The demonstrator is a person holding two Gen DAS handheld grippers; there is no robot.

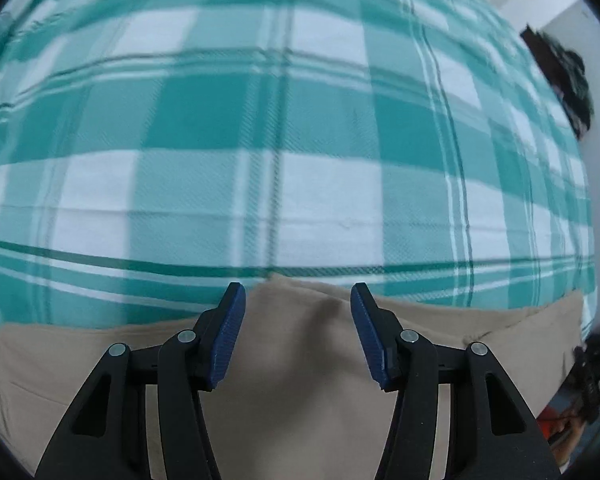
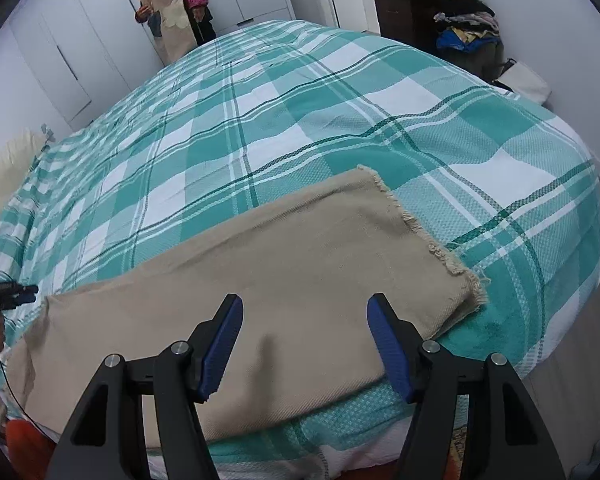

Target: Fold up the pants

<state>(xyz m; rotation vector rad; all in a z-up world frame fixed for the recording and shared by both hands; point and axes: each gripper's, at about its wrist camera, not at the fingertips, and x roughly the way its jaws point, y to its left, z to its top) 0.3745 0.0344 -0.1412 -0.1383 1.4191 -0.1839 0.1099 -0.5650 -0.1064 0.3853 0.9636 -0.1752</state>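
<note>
Beige pants (image 2: 260, 264) lie flat along the near edge of a bed with a green and white checked cover (image 2: 300, 120). Their frayed leg hems (image 2: 440, 248) point right. My right gripper (image 2: 304, 312) is open and empty just above the legs. My left gripper (image 1: 298, 300) is open and empty over the pants (image 1: 300, 360), near their far edge; it also shows at the left edge of the right wrist view (image 2: 16, 294).
A person (image 2: 172, 4) stands at the far end of the bed by white wardrobe doors. A dark dresser (image 2: 404, 16) with a pile of clothes (image 2: 464, 24) stands at the far right. The bed edge drops off at the right.
</note>
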